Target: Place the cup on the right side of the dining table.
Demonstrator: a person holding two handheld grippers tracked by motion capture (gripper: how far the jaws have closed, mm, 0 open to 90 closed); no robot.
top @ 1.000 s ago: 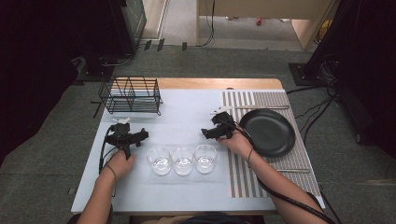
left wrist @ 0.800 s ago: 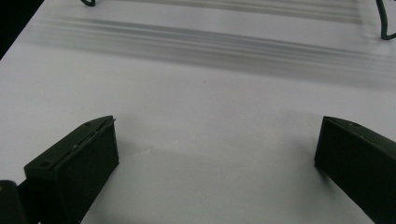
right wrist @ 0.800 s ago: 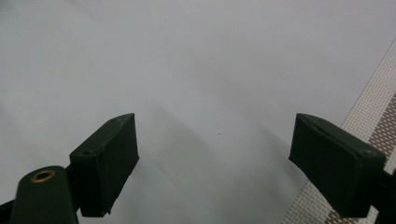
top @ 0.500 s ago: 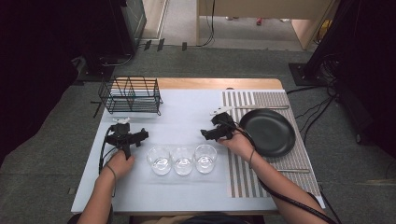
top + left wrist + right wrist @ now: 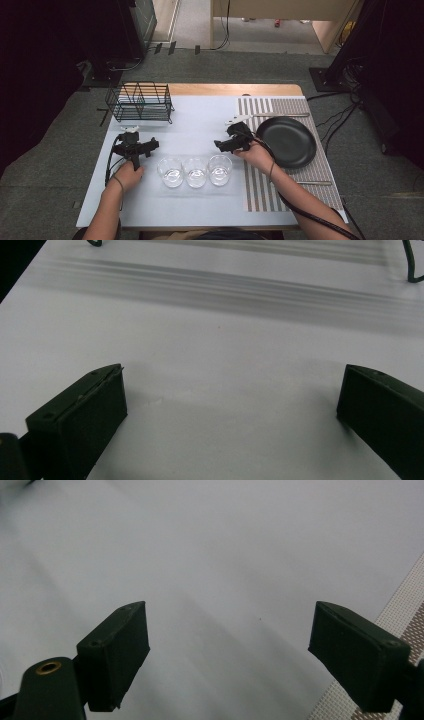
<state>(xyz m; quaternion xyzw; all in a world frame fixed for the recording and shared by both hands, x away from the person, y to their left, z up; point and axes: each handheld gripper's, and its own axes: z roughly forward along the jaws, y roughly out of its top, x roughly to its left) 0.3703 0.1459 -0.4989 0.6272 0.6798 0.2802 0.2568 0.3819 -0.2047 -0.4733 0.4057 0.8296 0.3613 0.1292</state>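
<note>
We see nothing moved: left gripper [image 5: 134,146] and right gripper [image 5: 234,138] both released, resting beside 3 glasses [image 5: 195,171].

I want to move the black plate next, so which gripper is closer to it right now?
Right. The right gripper sits just left of the black plate, by its rim. The left gripper is across the table, beyond the three glasses.

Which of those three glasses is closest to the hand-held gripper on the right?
The rightmost glass of the row, beside the striped mat. It sits just below the right hand-held gripper; the middle glass and left glass lie farther away.
</note>
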